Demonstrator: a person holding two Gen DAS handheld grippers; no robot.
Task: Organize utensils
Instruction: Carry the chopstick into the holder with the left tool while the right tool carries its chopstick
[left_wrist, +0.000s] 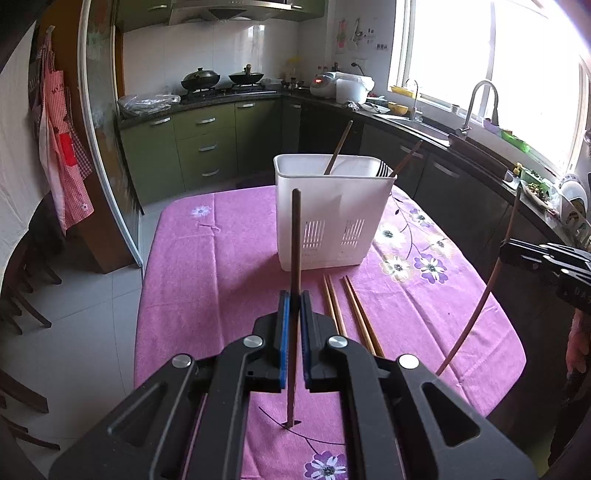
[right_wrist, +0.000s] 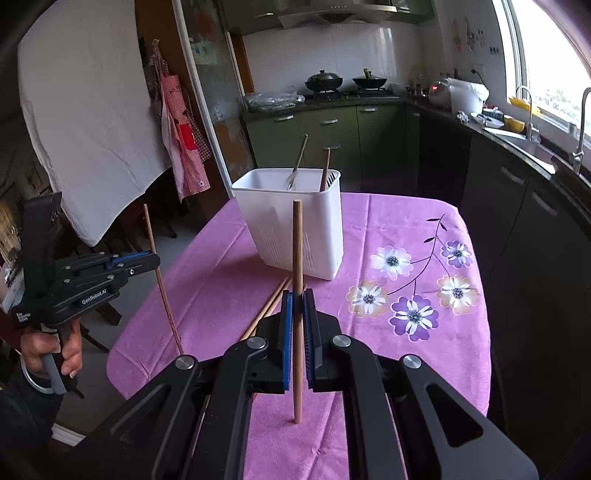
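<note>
Left gripper (left_wrist: 294, 295) is clamped tight on one dark chopstick (left_wrist: 295, 236), held upright; right gripper (right_wrist: 297, 295) is clamped on one lighter chopstick (right_wrist: 297, 251), also upright. The white holder (left_wrist: 332, 221) stands ahead on the pink tablecloth (left_wrist: 207, 266). A thin stick may pivot or slip in the pads, and its tip may be caught on the holder rim, tipping it. Counted: two chopsticks held, four loose chopsticks (left_wrist: 351, 314) lying before the holder, three utensils in it

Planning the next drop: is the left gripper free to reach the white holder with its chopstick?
Probably yes. The left gripper grips a chopstick, and only bare tablecloth lies before the white holder.
</note>
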